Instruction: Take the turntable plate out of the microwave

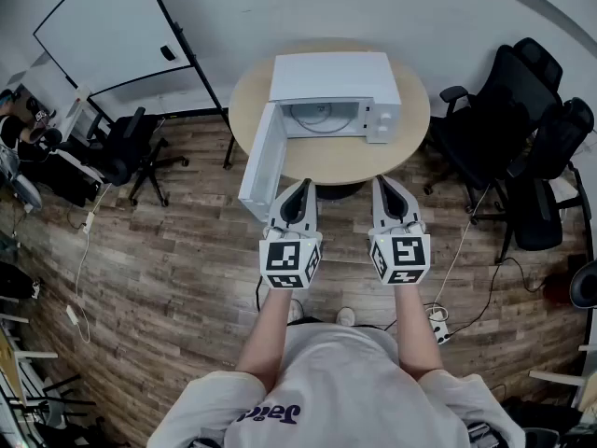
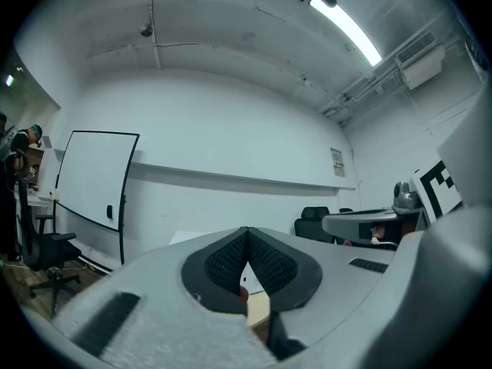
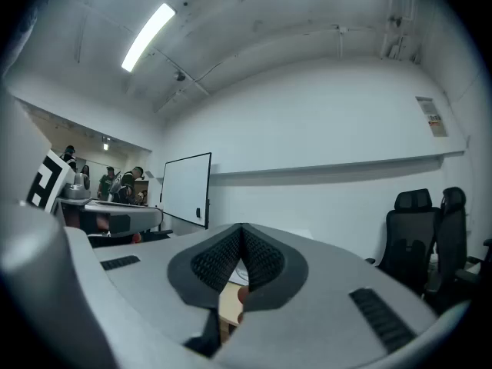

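A white microwave [image 1: 331, 94] stands on a round wooden table [image 1: 410, 147] with its door [image 1: 262, 164] swung open to the left. Inside the cavity lies the glass turntable plate [image 1: 320, 119]. My left gripper [image 1: 300, 186] and right gripper [image 1: 381, 183] hover side by side short of the table's near edge, both shut with nothing between the jaws. In the left gripper view the left gripper [image 2: 246, 233] points level at the room's far wall. The right gripper [image 3: 241, 231] points level the same way in the right gripper view. Little of the microwave shows in either gripper view.
Black office chairs [image 1: 522, 138] crowd the right of the table, and another chair [image 1: 126, 152] stands at the left. A whiteboard [image 1: 107, 26] leans at the back left. Cables and a power strip [image 1: 438, 320] lie on the wooden floor near my feet.
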Available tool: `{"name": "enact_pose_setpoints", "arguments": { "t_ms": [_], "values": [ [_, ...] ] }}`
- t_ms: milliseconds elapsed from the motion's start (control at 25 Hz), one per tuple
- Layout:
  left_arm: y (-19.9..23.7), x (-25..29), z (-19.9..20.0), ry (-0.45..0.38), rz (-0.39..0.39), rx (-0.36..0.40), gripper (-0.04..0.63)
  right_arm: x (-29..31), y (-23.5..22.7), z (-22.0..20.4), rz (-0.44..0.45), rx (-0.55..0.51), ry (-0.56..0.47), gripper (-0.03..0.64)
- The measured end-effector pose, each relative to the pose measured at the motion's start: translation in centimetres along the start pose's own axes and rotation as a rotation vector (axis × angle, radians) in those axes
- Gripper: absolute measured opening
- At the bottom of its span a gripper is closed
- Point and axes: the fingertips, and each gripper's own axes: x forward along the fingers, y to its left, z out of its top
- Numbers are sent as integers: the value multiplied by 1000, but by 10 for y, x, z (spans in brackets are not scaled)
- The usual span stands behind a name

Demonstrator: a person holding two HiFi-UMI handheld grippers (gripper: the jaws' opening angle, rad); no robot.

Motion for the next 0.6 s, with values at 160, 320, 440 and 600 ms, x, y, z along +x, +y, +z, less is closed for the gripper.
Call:
{"name": "enact_pose_setpoints", "arguments": {
  "t_ms": [160, 320, 440, 600],
  "values": [
    [-19, -1, -13, 28, 9, -2, 12, -13, -11, -8, 36, 14, 13, 12],
    [-27, -8, -27, 62, 36, -13, 12, -21, -21, -15, 48, 46, 11, 12],
    [-28, -9, -29, 74, 46, -23, 12, -20, -20, -21, 68, 73, 22, 12],
    [-31, -4, -32, 84, 35, -19, 12, -12, -15, -25, 86, 99, 24, 12]
  ]
}}
